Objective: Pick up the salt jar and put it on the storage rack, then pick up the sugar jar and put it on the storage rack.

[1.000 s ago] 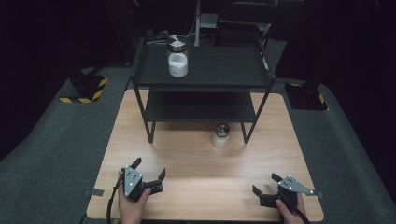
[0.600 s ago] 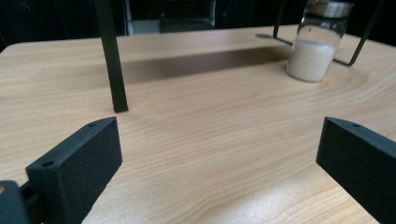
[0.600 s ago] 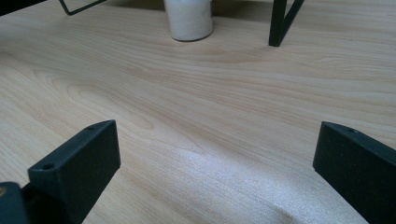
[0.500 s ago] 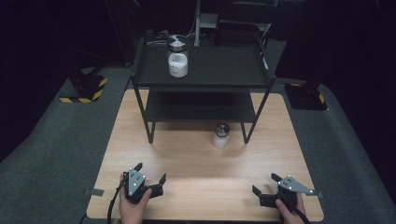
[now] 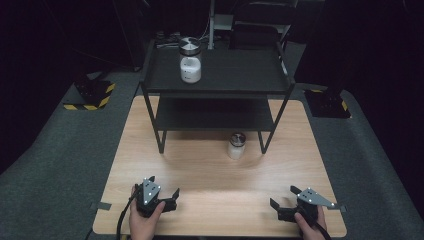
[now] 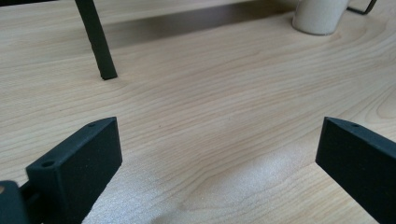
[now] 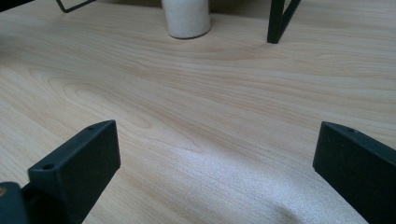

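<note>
I see a light wooden surface (image 5: 210,200) with visible grain, set on grey carpeted floor (image 5: 65,165). A black two-tier metal shelf (image 5: 220,75) stands on the far half of the surface, its legs resting on the wood. On the shelf's top tier, toward its left side, stands a white jar with a dark lid (image 5: 190,60). A smaller white jar with a dark lid (image 5: 236,145) stands directly on the surface, just in front of the shelf, near its front right leg

High view looks down; both claw views skim the table (image 5: 210,170), sharing the jar (image 5: 236,145).
</note>
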